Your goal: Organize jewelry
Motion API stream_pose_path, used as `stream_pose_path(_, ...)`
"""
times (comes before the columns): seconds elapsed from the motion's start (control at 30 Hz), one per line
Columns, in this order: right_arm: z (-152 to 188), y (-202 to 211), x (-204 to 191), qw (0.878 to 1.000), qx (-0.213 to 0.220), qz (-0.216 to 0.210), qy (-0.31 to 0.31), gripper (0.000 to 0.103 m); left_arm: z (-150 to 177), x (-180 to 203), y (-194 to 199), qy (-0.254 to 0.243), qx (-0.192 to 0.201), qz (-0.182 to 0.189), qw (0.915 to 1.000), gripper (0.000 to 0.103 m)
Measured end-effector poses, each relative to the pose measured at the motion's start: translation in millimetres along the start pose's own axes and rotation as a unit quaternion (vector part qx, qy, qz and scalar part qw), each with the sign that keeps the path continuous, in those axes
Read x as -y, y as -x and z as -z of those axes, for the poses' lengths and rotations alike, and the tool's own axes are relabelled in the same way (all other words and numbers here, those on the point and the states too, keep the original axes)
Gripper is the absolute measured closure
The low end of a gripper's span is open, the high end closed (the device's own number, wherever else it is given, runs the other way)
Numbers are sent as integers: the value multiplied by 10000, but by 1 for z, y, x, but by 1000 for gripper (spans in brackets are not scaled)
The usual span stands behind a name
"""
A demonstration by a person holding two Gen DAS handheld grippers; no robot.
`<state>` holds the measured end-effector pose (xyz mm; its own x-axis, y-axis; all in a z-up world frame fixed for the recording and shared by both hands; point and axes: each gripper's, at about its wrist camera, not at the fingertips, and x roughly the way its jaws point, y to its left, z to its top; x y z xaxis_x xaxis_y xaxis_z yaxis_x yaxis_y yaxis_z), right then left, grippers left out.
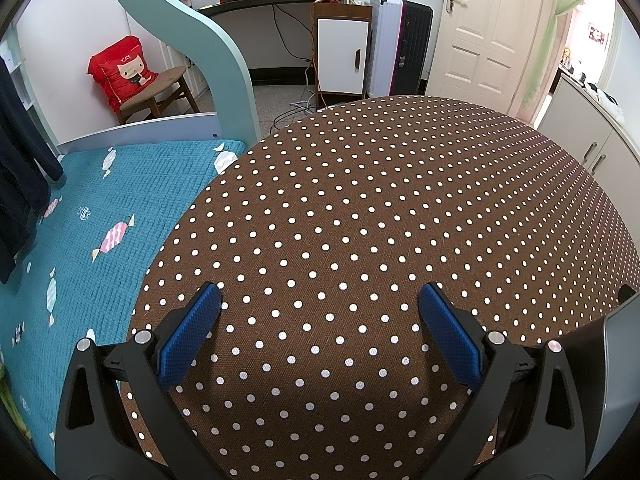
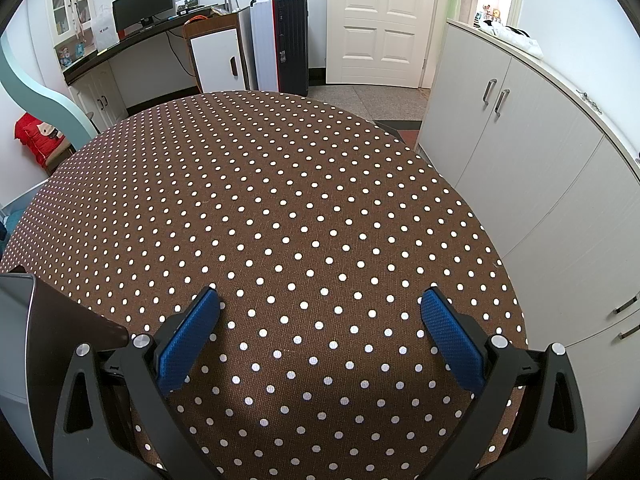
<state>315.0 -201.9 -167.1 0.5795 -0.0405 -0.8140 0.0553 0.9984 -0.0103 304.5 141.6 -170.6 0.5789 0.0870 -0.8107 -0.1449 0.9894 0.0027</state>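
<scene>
Both the left gripper (image 1: 319,296) and the right gripper (image 2: 320,298) are wide open, holding nothing. No jewelry shows on the dotted table (image 1: 360,200), so which is nearer is unclear.

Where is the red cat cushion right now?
The red cat cushion sits on a wooden stool at upper left of the left wrist view, behind the bed; it peeks in at the right wrist view's left edge.

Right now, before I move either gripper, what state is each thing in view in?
Left gripper: fingers wide open, holding nothing.
Right gripper: fingers wide open, holding nothing.
Brown table with white polka-dot cloth: no jewelry in view on it.
Dark box with grey face: at the table's near edge between the grippers; open or shut cannot be told.
White panelled door: shut.
</scene>
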Motion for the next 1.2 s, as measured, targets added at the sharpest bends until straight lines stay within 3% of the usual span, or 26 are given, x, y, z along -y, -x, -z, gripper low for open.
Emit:
stream_pose_path(0.43,-1,0,1,10000,3,-6,-17,6,2,-2,4,181,33,-111,9998,5)
stream_pose_path(0.6,8,15,14,9994,57,-158,-295,7,23,-24,56,440,816,-39,9957,5)
stream_pose_path(0.7,17,57,23,9970,639,-225,-371,7,37,-31,104,498,1257,103,9908,5)
stream_pose_path(0.8,31,122,15,9873,1584,-113,-9,7,54,-24,156,290,1764,331,9833,5)
stream_pose_path(0.9,57,189,0,9667,2525,-124,410,7,83,-6,209,-9,2153,498,9753,5)
stream_pose_path(0.97,83,229,-14,9497,3067,56,627,7,100,4,229,-103,2073,518,9768,5)
stream_pose_path(1.13,132,273,-32,9411,3242,101,949,7,142,20,268,10,2051,758,9758,5)
stream_pose_path(1.2,152,286,-34,9428,3175,-221,989,7,154,25,279,15,2025,775,9762,5)
